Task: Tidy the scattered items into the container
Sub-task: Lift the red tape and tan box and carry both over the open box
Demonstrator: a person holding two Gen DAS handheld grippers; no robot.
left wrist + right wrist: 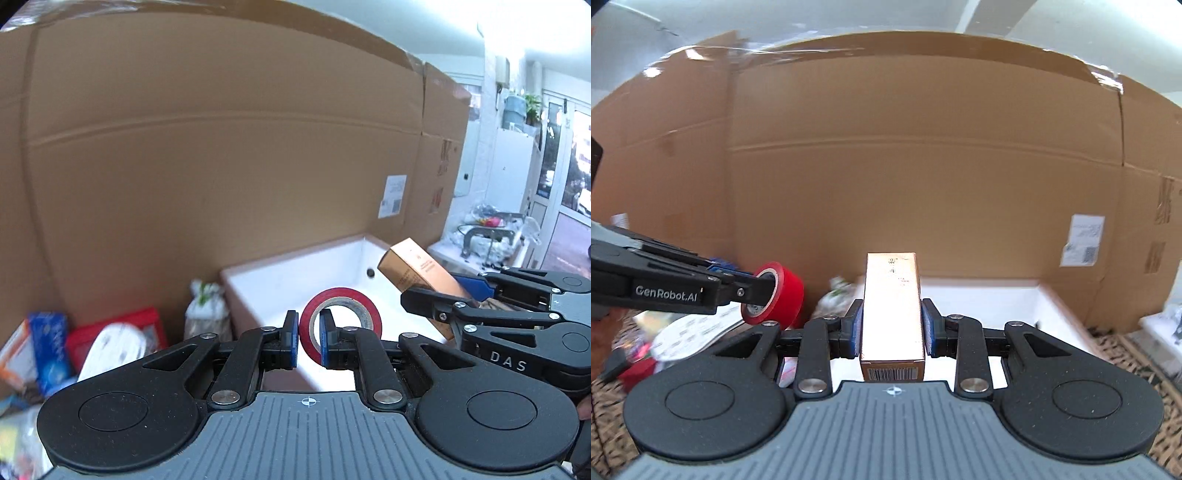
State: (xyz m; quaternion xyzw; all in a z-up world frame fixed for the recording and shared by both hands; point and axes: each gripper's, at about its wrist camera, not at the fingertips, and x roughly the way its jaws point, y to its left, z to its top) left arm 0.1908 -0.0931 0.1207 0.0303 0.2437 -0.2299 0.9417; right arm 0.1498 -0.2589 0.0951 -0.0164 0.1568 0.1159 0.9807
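I've got the left tongs point(308, 341) pinching the red tape point(341, 317) by its wall, right tongs point(892, 326) clamped on the copper box point(891, 310). White bin point(280, 280) sits just ahead of both, cardboard point(221, 147) behind it. Only the left view shows clutter point(110, 339) left of the bin; only the right shows the box's barcode.

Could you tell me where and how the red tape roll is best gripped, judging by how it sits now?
Grip the red tape roll by its ring wall, as the left gripper does now: one finger through the open core, the other outside, coming at its open face. The hollow centre and thin wall suit this pinch.
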